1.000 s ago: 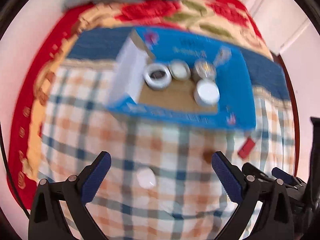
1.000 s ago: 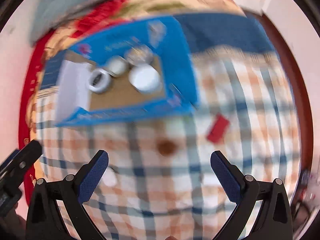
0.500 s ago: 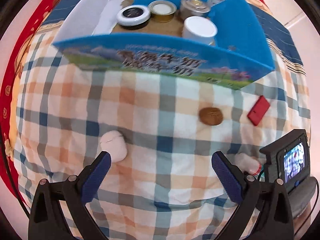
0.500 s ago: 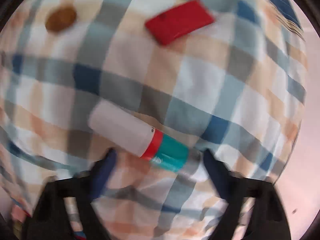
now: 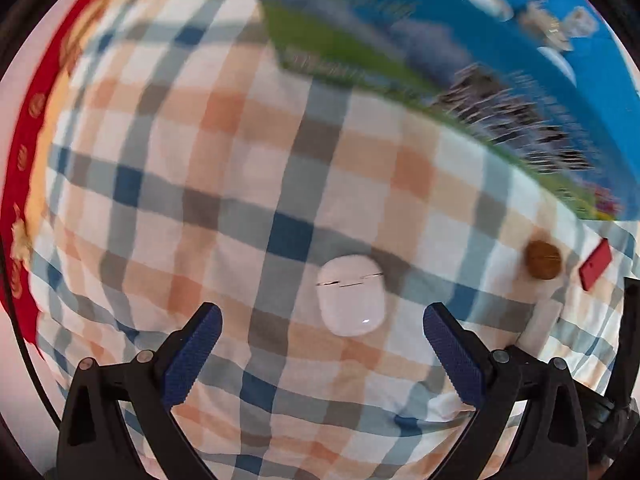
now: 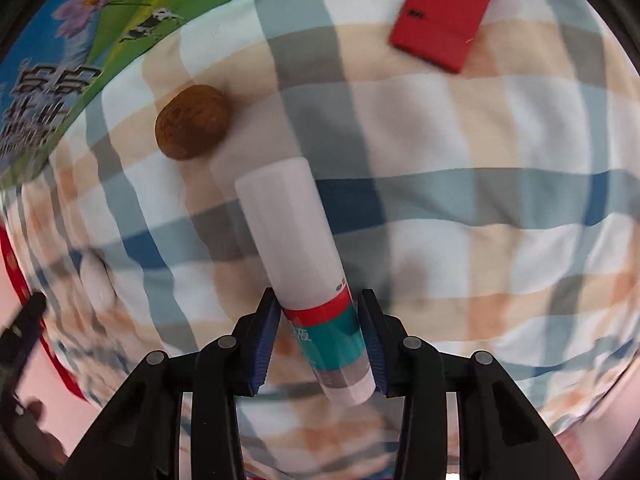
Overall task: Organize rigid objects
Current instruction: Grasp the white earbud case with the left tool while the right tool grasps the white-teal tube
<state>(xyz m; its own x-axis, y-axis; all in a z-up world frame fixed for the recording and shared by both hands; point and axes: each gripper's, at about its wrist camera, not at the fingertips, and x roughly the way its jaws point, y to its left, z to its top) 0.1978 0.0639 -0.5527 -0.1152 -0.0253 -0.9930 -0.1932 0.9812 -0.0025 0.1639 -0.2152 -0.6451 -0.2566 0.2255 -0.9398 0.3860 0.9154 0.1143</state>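
— What do my right tongs have?
— They pinch the glue stick at its green end; a walnut lies ahead-left.
— And my left tongs?
— Wide apart, holding nothing. The white earbud case sits on the checked blanket just ahead, between the tips.

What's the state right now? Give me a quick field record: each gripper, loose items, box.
right gripper: shut on white tube, jaws at its teal and red end
left gripper: open, white earbud case between its fingers, not gripped
walnut: loose on checked bedcover, beside the tube's far end
red card case: loose, flat on bedcover
blue box: beyond the loose items; contents blurred in this view
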